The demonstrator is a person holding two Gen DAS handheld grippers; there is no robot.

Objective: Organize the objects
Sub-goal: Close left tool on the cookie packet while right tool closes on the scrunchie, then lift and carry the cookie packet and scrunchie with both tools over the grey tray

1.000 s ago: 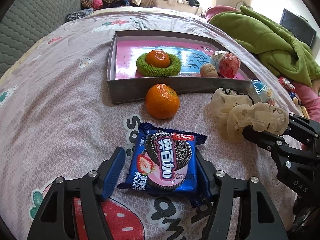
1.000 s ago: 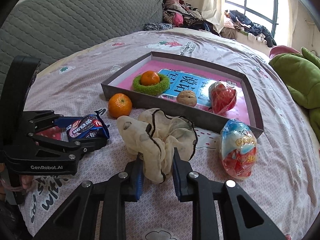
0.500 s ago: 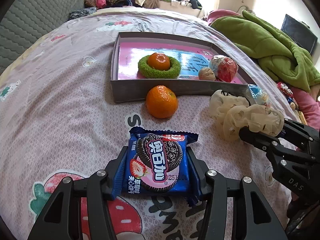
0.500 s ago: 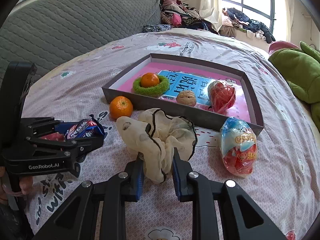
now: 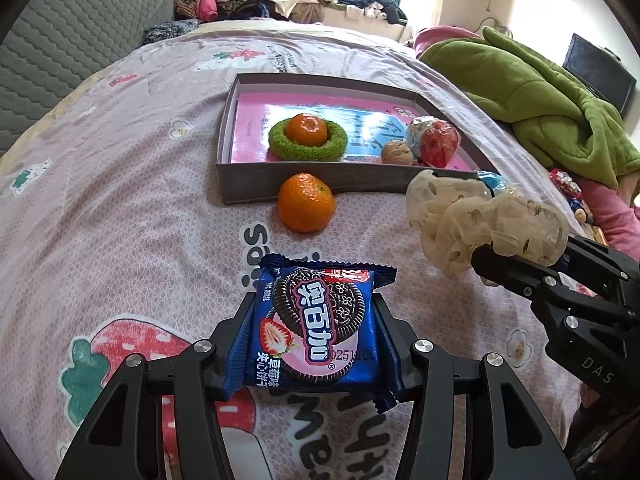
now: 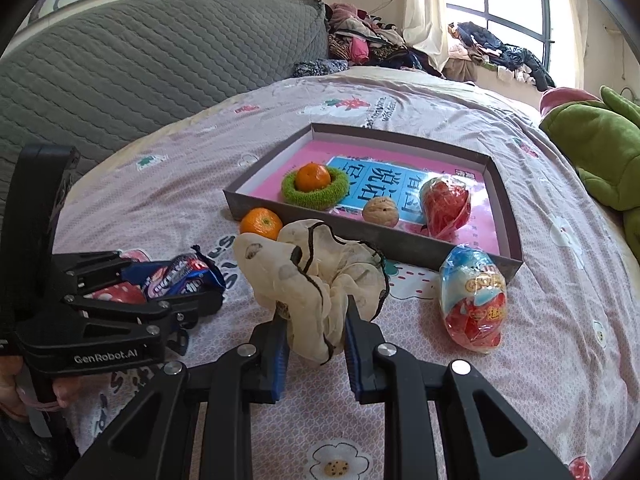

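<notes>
My left gripper [image 5: 316, 332] is shut on a blue Oreo cookie packet [image 5: 316, 332], held above the pink bedsheet; the same packet [image 6: 180, 278] shows in the right wrist view at left. My right gripper [image 6: 316, 340] is shut on a cream fabric scrunchie [image 6: 316, 276], which bunches up above its pads; the scrunchie [image 5: 480, 220] appears at right in the left wrist view. A loose tangerine [image 5: 306, 208] lies just in front of the grey tray [image 5: 248, 188]. Inside the tray sit a tangerine in a green scrunchie [image 5: 308, 138], a walnut [image 5: 396, 153] and a red wrapped snack [image 5: 436, 145].
A blue and red snack bag [image 6: 474, 304] lies on the sheet by the tray's near right corner. A green blanket [image 5: 532, 100] is heaped at the right. A grey quilted headboard [image 6: 140, 60] and piled clothes stand behind the bed.
My left gripper's jaws closed from wide apart onto the cookie packet and lifted it a little off the sheet. The right gripper kept its hold on the scrunchie.
</notes>
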